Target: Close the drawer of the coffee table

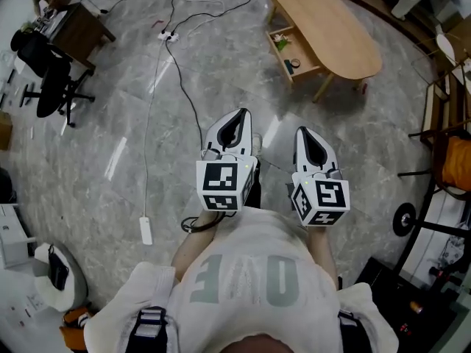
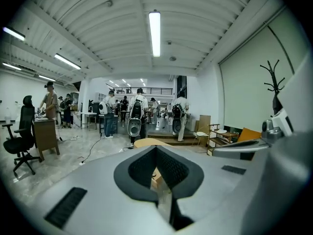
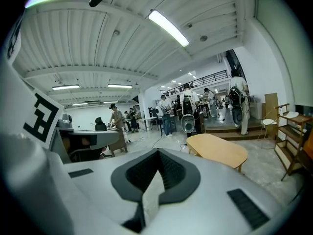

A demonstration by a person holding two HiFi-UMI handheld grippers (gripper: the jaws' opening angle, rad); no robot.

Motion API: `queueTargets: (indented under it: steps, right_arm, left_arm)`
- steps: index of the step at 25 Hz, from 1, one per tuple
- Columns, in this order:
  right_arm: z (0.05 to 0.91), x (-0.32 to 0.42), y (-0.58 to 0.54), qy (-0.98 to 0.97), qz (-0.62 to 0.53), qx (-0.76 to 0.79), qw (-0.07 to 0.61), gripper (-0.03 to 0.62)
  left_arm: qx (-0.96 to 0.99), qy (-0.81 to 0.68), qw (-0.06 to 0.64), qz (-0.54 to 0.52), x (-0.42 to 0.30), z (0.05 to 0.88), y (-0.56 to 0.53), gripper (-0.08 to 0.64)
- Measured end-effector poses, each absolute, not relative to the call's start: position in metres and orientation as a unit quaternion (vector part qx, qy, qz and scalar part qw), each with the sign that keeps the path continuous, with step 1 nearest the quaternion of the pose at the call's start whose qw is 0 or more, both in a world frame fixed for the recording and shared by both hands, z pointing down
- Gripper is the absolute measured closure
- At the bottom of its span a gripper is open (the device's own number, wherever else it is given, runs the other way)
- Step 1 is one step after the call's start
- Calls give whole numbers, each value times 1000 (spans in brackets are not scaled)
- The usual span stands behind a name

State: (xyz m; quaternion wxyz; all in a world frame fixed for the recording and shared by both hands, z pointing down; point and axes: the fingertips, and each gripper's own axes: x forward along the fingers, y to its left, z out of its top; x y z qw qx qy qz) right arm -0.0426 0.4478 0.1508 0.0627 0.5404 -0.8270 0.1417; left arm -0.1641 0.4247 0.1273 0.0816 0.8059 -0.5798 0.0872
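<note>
Overhead, head view: left gripper (image 1: pixel 234 127) and right gripper (image 1: pixel 310 144) side by side above the grey floor (image 1: pixel 132 101). Coffee table (image 1: pixel 324 24) well apart, upper right, with its drawer (image 1: pixel 294 68) pulled out and small items (image 1: pixel 281 43) inside.
Left gripper view: jaws together, nothing between; table top shows above the tips.
Right gripper view: jaws together, empty; table ahead, to the right.

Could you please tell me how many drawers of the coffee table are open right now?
1. The drawer sticks out of the coffee table on its left side in the head view, small items inside. Any on the far side would be hidden.
</note>
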Motion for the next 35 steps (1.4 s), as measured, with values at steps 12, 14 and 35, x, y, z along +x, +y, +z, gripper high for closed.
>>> queueTargets:
  steps: [12, 14, 35]
  right_arm:
    - [148, -48, 232, -807, 132, 568, 92, 588]
    - [145, -51, 195, -805, 131, 571, 93, 588]
    - [151, -21, 14, -815, 131, 552, 116, 588]
  left_arm:
    - [823, -554, 77, 103, -171, 128, 205, 552]
    - [826, -550, 73, 104, -173, 124, 170, 552]
    - [799, -583, 109, 92, -163, 137, -2, 552]
